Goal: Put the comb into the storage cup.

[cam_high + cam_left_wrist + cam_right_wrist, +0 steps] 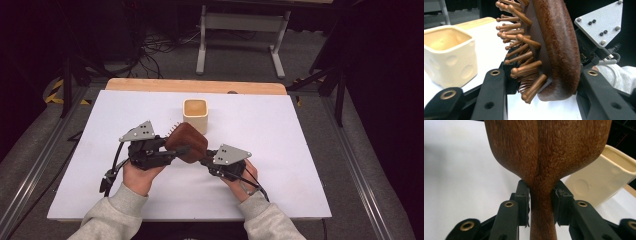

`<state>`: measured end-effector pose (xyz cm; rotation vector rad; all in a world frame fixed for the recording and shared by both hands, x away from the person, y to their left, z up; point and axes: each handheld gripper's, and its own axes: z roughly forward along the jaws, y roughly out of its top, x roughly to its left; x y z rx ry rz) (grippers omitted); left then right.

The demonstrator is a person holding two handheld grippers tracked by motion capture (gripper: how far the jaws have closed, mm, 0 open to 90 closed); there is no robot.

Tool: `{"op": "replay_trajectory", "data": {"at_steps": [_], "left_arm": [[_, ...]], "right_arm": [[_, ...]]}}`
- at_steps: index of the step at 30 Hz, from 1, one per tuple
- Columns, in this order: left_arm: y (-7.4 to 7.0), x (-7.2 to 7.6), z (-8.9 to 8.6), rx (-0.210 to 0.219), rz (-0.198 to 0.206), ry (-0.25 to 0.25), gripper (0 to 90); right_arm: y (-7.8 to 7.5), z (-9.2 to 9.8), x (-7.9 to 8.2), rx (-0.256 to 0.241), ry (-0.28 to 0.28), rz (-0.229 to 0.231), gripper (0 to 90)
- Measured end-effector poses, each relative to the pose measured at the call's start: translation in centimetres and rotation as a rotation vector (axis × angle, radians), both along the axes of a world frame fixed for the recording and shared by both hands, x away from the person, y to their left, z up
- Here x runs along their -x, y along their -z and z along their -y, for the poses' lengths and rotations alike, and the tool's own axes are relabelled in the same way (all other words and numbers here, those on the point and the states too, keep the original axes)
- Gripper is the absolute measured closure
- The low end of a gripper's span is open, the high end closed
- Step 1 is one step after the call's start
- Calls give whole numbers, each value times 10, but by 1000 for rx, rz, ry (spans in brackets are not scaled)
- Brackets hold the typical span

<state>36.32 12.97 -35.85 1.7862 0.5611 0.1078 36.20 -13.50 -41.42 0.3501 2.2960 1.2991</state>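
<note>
I see brush [187, 142] between left gripper [167, 152] and right gripper [206, 161], above table [280, 150]. Cup [195, 115] stands just beyond brush, farther from me than both grippers.

My left gripper [172, 150] and right gripper [206, 161] converged mid-table, jaws of each clamped, forearms angled inward.

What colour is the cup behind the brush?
Cream cup, clearest in the left gripper view.

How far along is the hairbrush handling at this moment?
Done: the wooden hairbrush is lifted off the table. In hand: the right hand-held gripper clamps its handle, the left hand-held gripper straddles the head. Left: probably placing it into the cream cup, still empty.
</note>
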Motion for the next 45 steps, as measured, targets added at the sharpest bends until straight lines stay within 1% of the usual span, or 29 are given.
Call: {"op": "replay_trajectory", "data": {"at_steps": [2, 3, 4, 6, 8, 10, 11, 12, 13, 14, 15, 17, 19, 20, 23, 24, 27, 30, 31, 33, 35, 38, 43, 45], "left_arm": [[-4, 0, 1, -15, 16, -2, 599], [-4, 0, 1, -15, 16, -2, 599], [-9, 0, 1, -21, 29, -6, 599], [-14, -1, 0, -12, 28, -4, 599], [-20, -2, -1, -18, 36, -7, 599], [-26, -2, -2, -32, 53, -16, 598], [-26, -2, -2, -32, 53, -16, 598], [-28, -3, -2, -35, 55, -15, 598], [-31, -4, -3, -40, 59, -16, 598], [-31, -4, -3, -40, 59, -16, 597], [-33, -5, -3, -46, 63, -18, 597], [-37, -7, -3, -54, 70, -22, 597], [-41, -8, -4, -57, 73, -23, 597], [-45, -9, -5, -60, 76, -28, 596], [-50, -10, -5, -65, 84, -29, 596], [-55, -11, -6, -70, 92, -38, 596], [-59, -13, -6, -75, 102, -44, 595], [-66, -15, -6, -81, 111, -51, 594], [-66, -15, -6, -81, 111, -51, 594], [-73, -17, -6, -86, 121, -53, 594], [-74, -18, -6, -84, 124, -56, 594], [-81, -20, -6, -83, 135, -64, 594], [-88, -22, -7, -79, 146, -83, 593], [-92, -24, -9, -74, 157, -97, 592]], "right_arm": [[-1, 1, 0, -20, -5, -9, 651], [-1, 1, 0, -20, -5, -9, 651], [-3, 4, -1, -35, -1, -12, 597], [-5, 7, -2, -49, -1, -21, 550], [-7, 9, -2, -64, 3, -25, 491], [-8, 12, -3, -80, 0, -29, 436], [-8, 12, -3, -80, 0, -29, 436], [-10, 14, -4, -95, -6, -38, 378], [-11, 17, -5, -121, -4, -53, 295], [-12, 19, -6, -139, -7, -62, 247], [-12, 19, -6, -139, -7, -62, 247], [-13, 23, -9, -167, -12, -84, 155], [-14, 26, -11, -184, -12, -103, 92], [-15, 30, -12, -192, -8, -115, 43], [-15, 35, -13, -199, 0, -127, 9], [-16, 37, -12, -202, 3, -132, 6], [-17, 41, -11, -211, 4, -134, 5], [-18, 51, -9, -224, 19, -136, 6], [-18, 52, -9, -224, 21, -135, 6], [-18, 57, -9, -231, 32, -139, 6], [-17, 59, -9, -231, 38, -139, 5], [-17, 65, -9, -237, 55, -139, 6], [-18, 74, -10, -255, 75, -138, 6], [-18, 75, -11, -256, 81, -139, 6]]}}
